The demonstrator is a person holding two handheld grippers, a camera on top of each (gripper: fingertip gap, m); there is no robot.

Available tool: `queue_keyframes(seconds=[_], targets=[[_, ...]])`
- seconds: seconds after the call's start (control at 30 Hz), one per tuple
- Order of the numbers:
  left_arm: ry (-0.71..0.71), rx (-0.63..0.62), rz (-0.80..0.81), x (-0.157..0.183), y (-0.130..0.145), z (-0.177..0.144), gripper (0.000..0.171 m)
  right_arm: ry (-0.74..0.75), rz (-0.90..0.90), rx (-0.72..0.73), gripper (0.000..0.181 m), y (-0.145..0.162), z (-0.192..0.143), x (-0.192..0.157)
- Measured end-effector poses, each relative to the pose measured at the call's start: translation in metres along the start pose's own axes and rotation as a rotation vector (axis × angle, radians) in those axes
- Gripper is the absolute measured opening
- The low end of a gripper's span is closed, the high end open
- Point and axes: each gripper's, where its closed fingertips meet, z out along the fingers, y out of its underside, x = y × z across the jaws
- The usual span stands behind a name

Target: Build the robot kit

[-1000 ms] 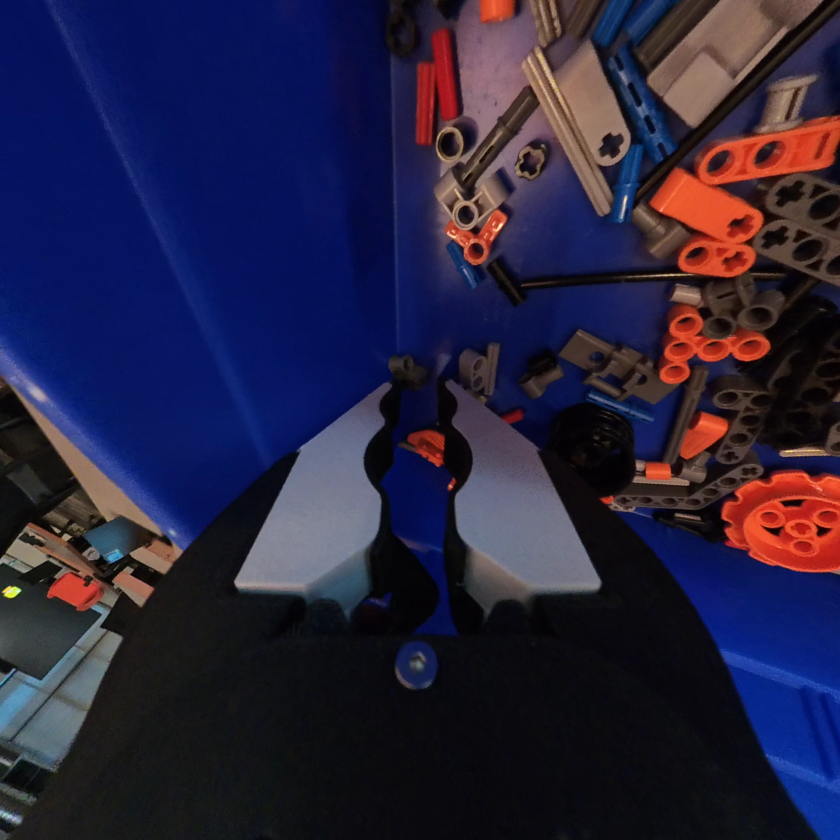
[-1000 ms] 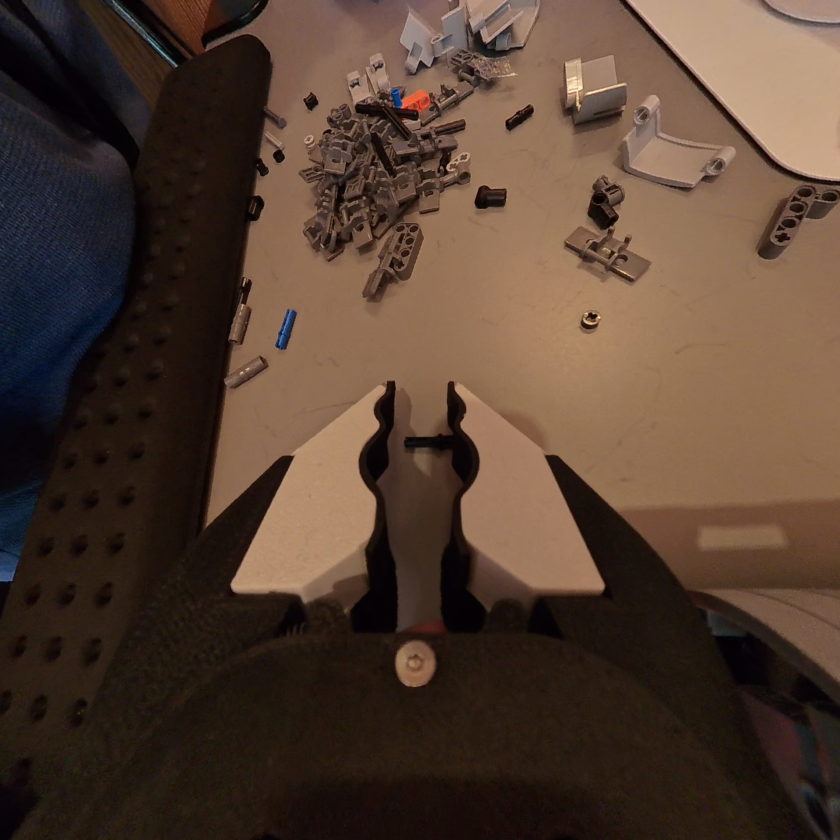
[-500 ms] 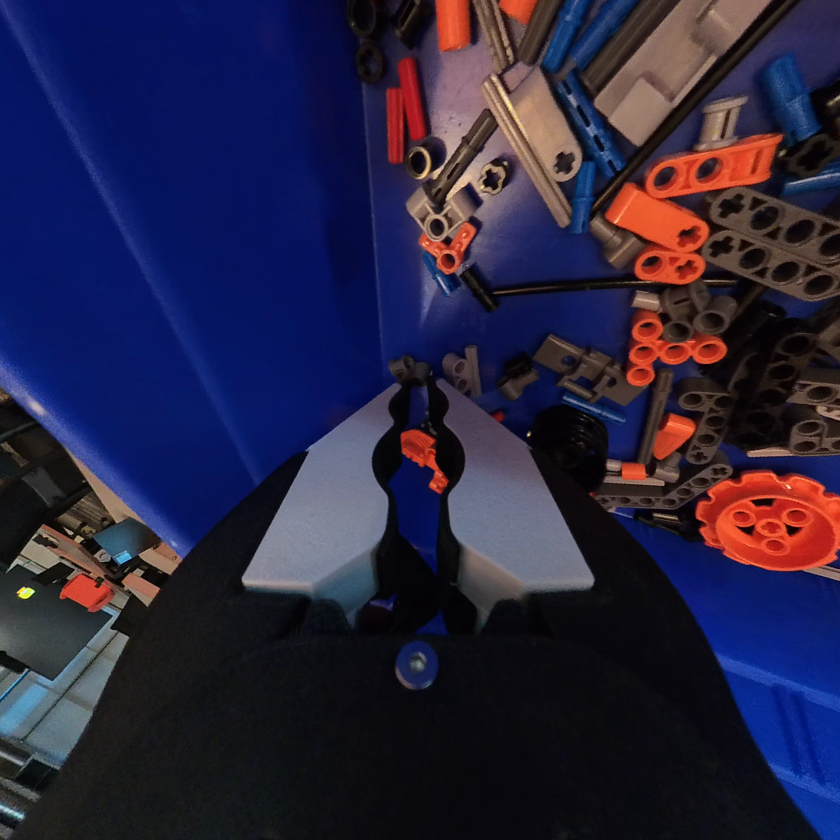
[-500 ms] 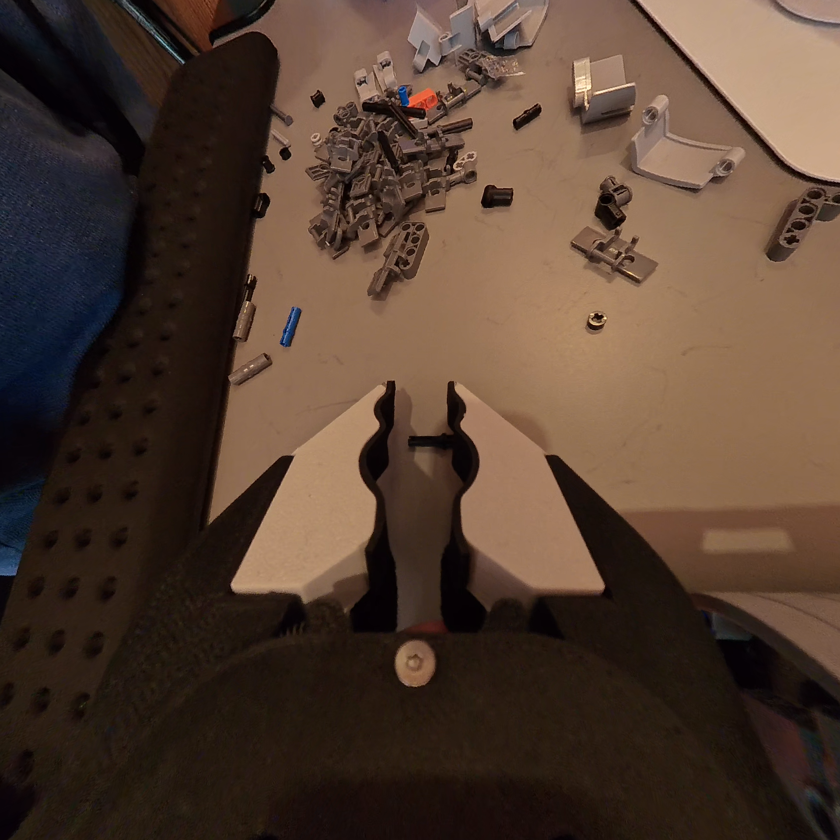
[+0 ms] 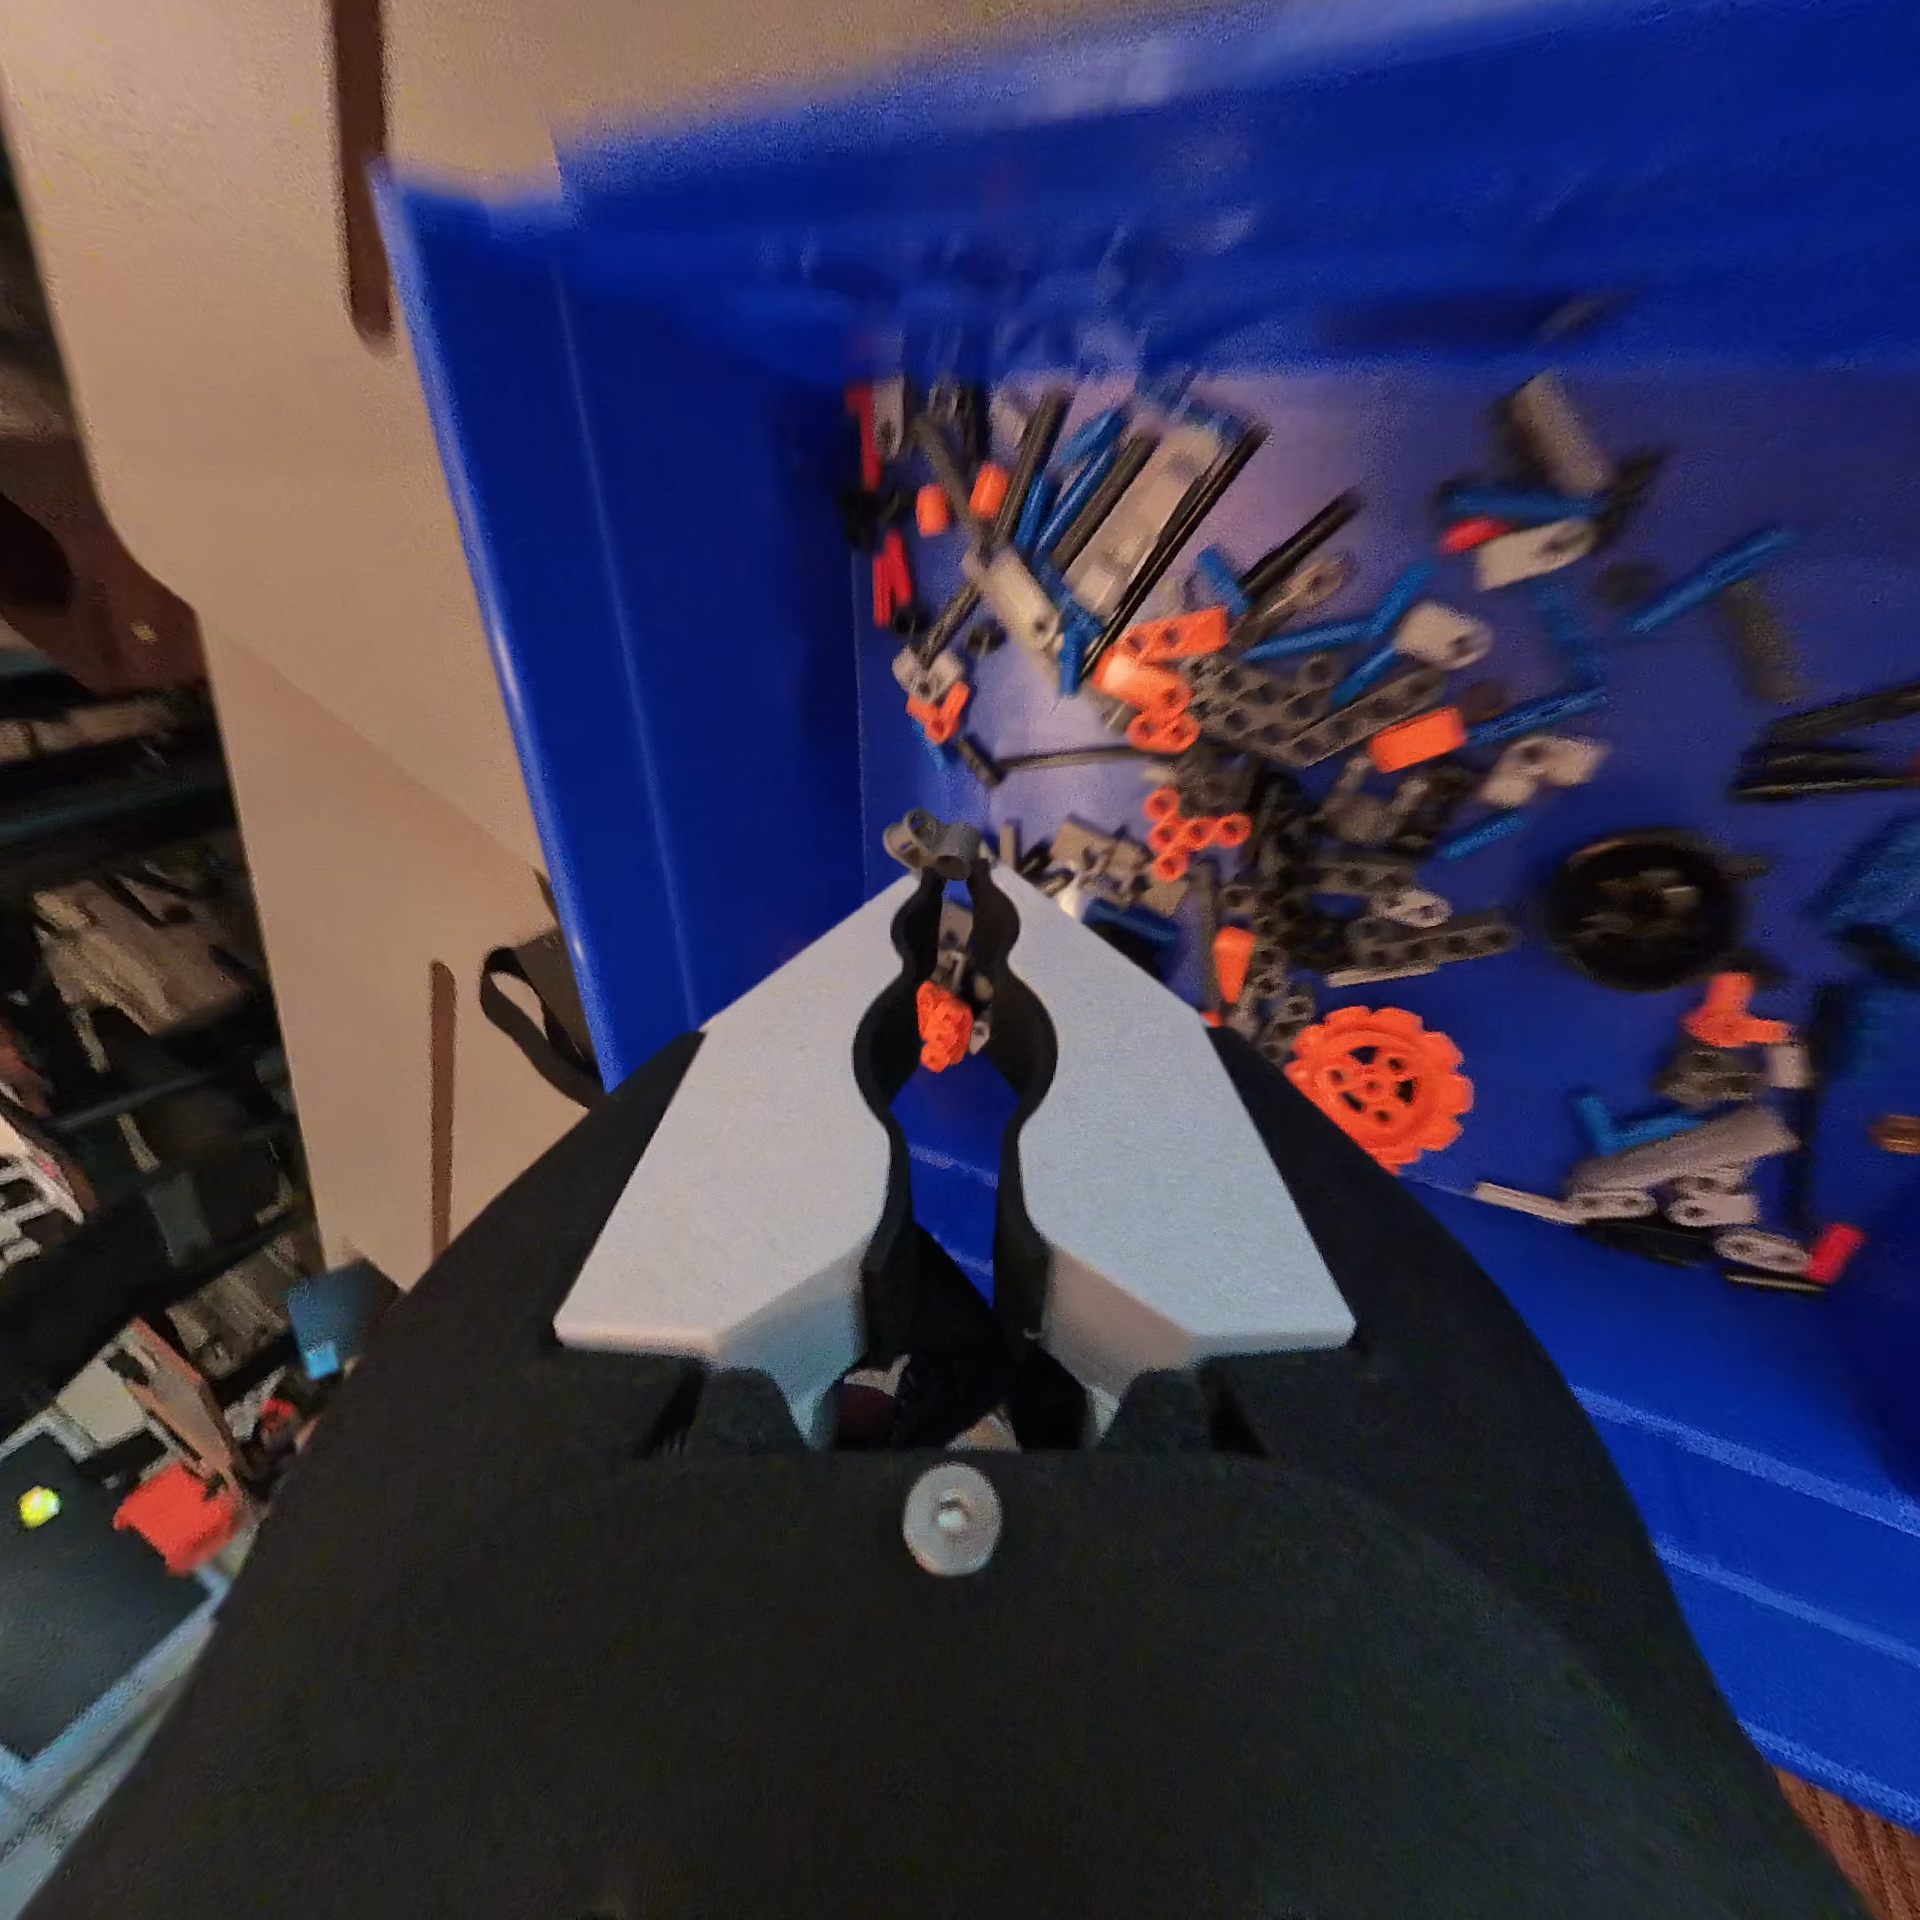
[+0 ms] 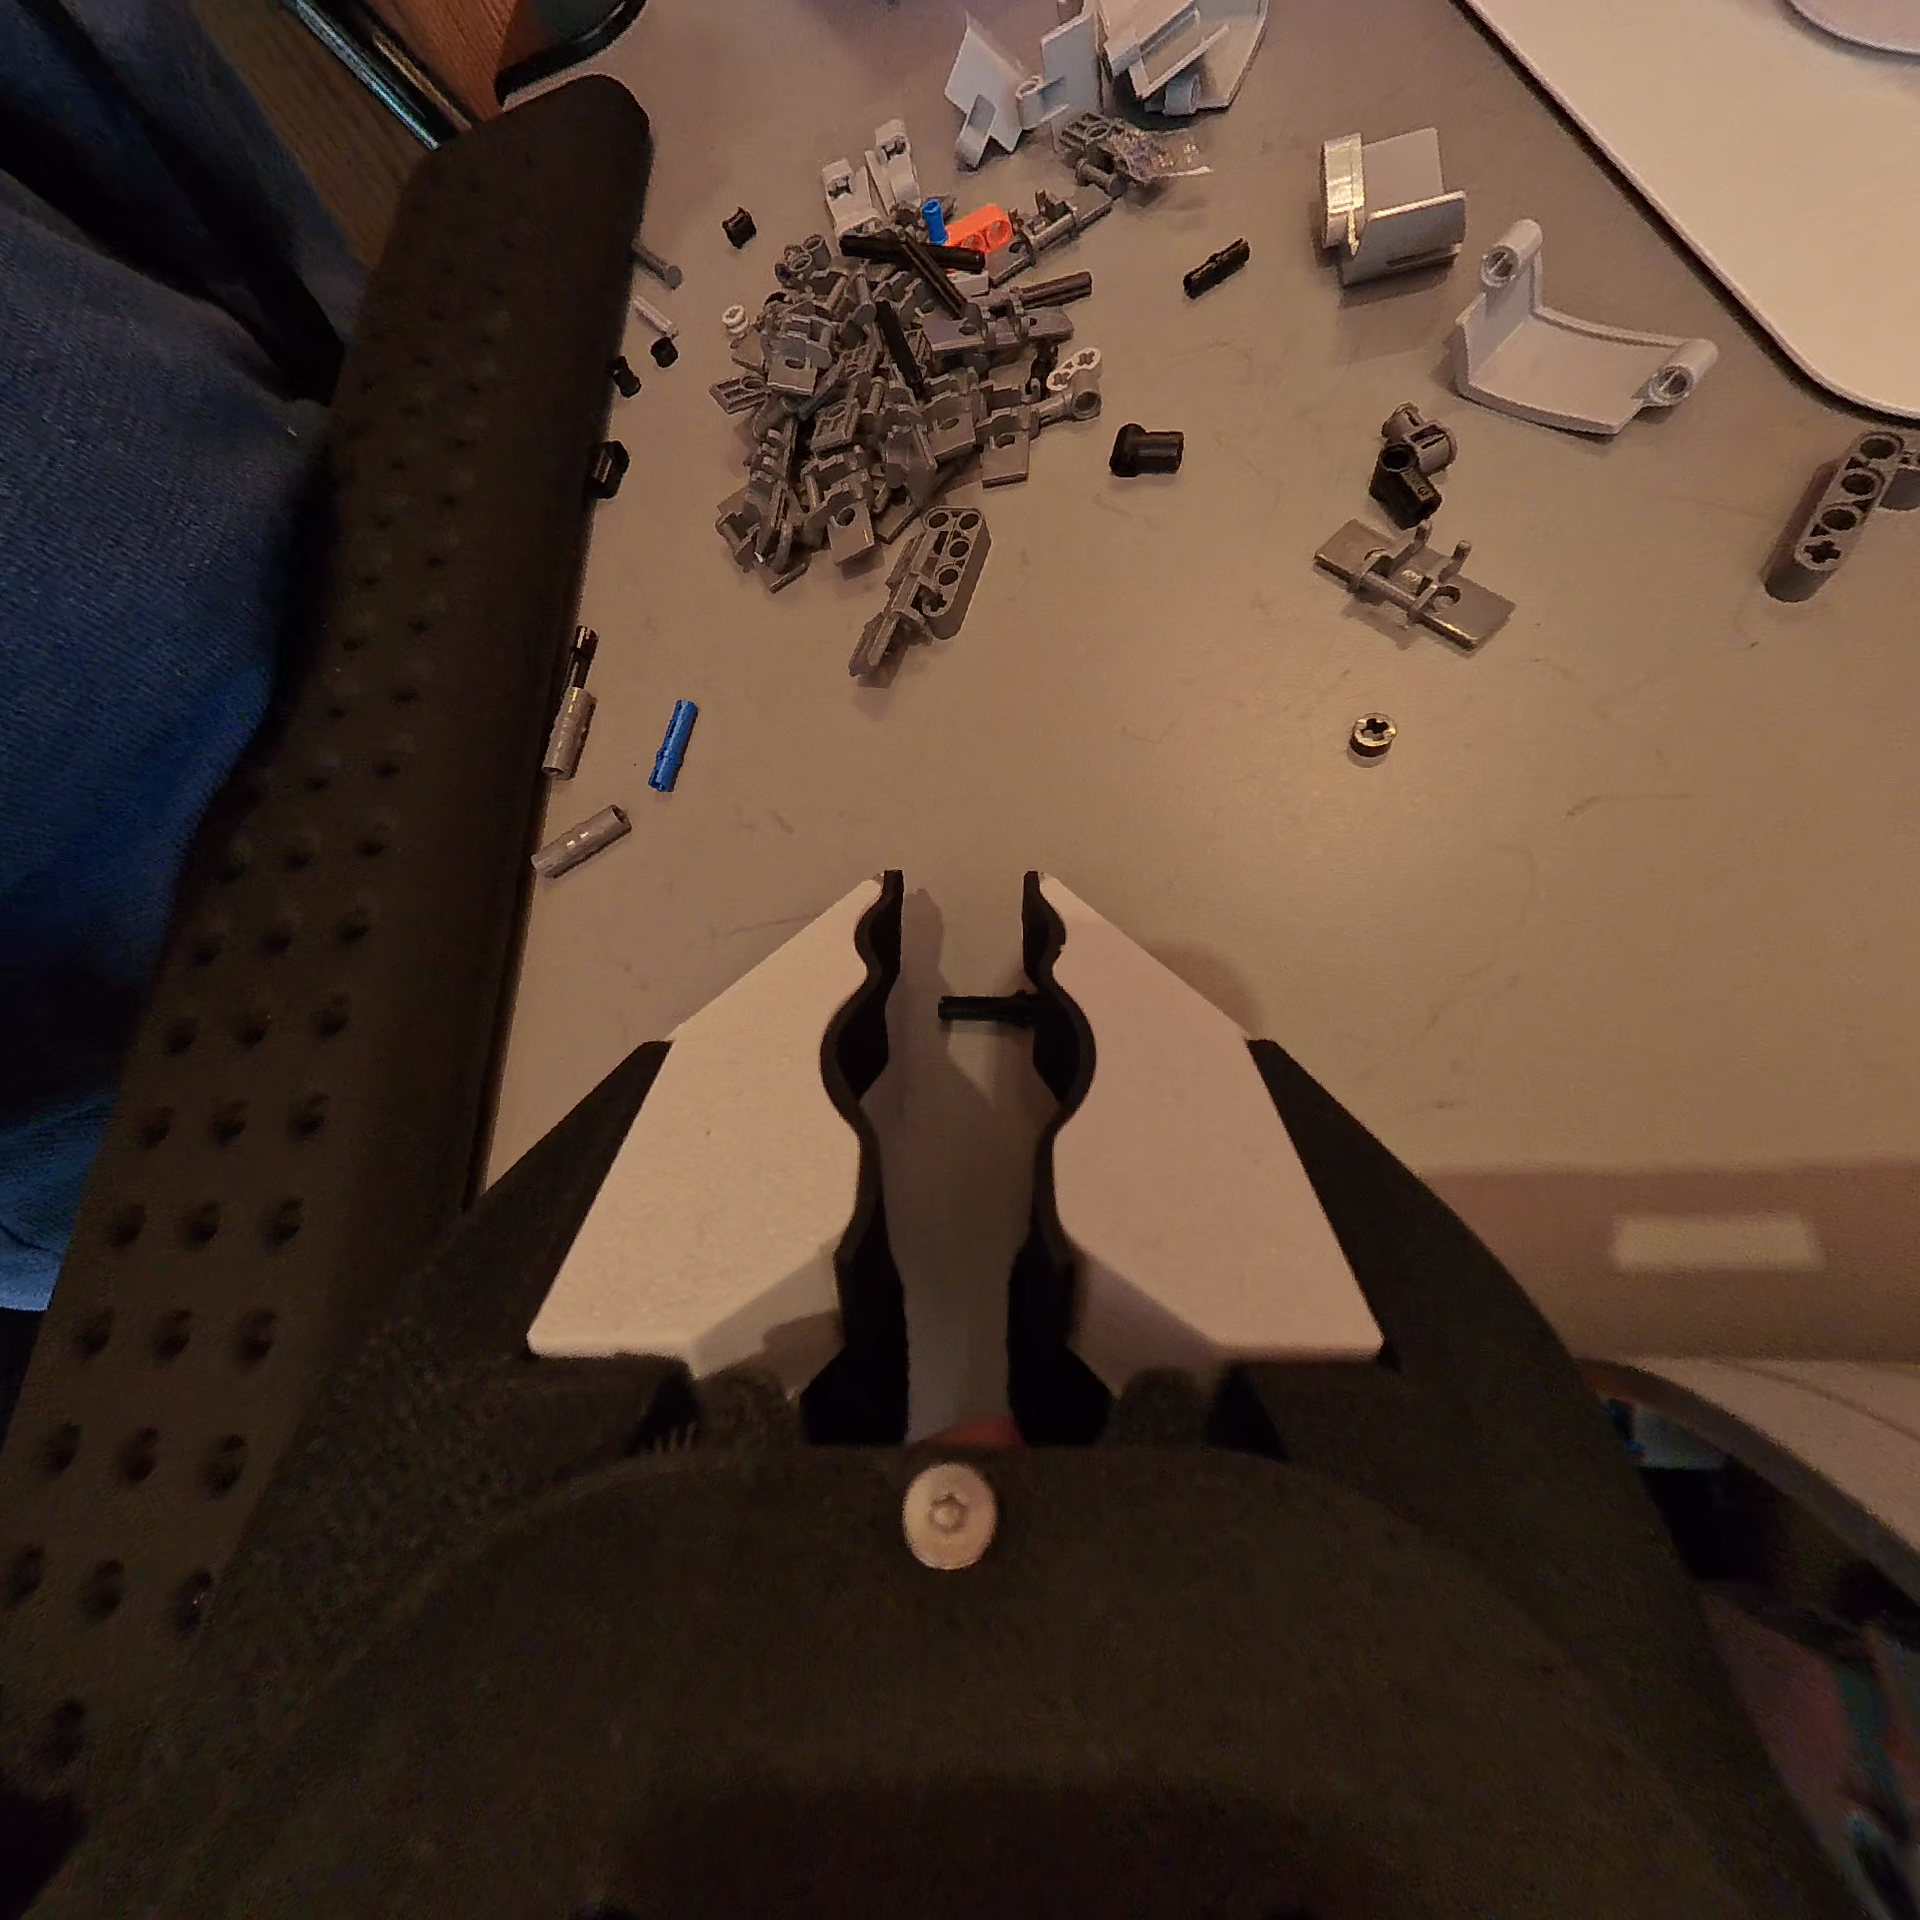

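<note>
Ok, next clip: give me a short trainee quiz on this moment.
1. True or false: the left gripper is empty.
2. The bin below it is: A red, B blue, C green.
3. Fill in: the right gripper is open above a ____ that bears a pile of grey parts.

Key
1. False: it is shut on a grey piece.
2. B.
3. Table.
</note>
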Motion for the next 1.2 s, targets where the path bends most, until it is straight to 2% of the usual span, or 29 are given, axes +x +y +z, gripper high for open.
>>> queue_keyframes(seconds=[0.13, 0.27, 0.43, 0.57, 0.73, 0.9, 1.07, 1.2], targets=[[-0.013, 0.154, 0.085, 0.039, -0.055, -0.049, 0.005, 0.001, -0.005, -0.005, 0.021, 0.001, 0.000, 0.000], [-0.022, 0.242, 0.227, 0.098, -0.104, -0.076, 0.000, 0.002, -0.015, -0.009, 0.021, 0.001, 0.001, -0.001], [0.063, 0.299, 0.383, 0.176, -0.153, -0.071, 0.000, 0.000, -0.022, -0.012, 0.021, 0.002, 0.001, -0.002], [0.100, 0.330, 0.466, 0.216, -0.184, -0.058, 0.000, 0.004, -0.034, -0.016, 0.021, 0.003, 0.001, -0.003], [0.133, 0.347, 0.527, 0.248, -0.204, -0.050, 0.000, -0.003, -0.041, -0.016, 0.021, 0.003, 0.000, -0.005], [0.118, 0.370, 0.530, 0.262, -0.218, -0.043, 0.002, -0.009, -0.045, -0.018, 0.021, 0.005, 0.000, -0.007], [0.066, 0.422, 0.475, 0.256, -0.226, -0.049, 0.022, -0.010, -0.045, -0.017, 0.021, 0.006, -0.001, -0.008], [0.051, 0.455, 0.403, 0.235, -0.211, -0.069, 0.022, -0.005, -0.041, -0.017, 0.021, 0.006, -0.001, -0.007]])
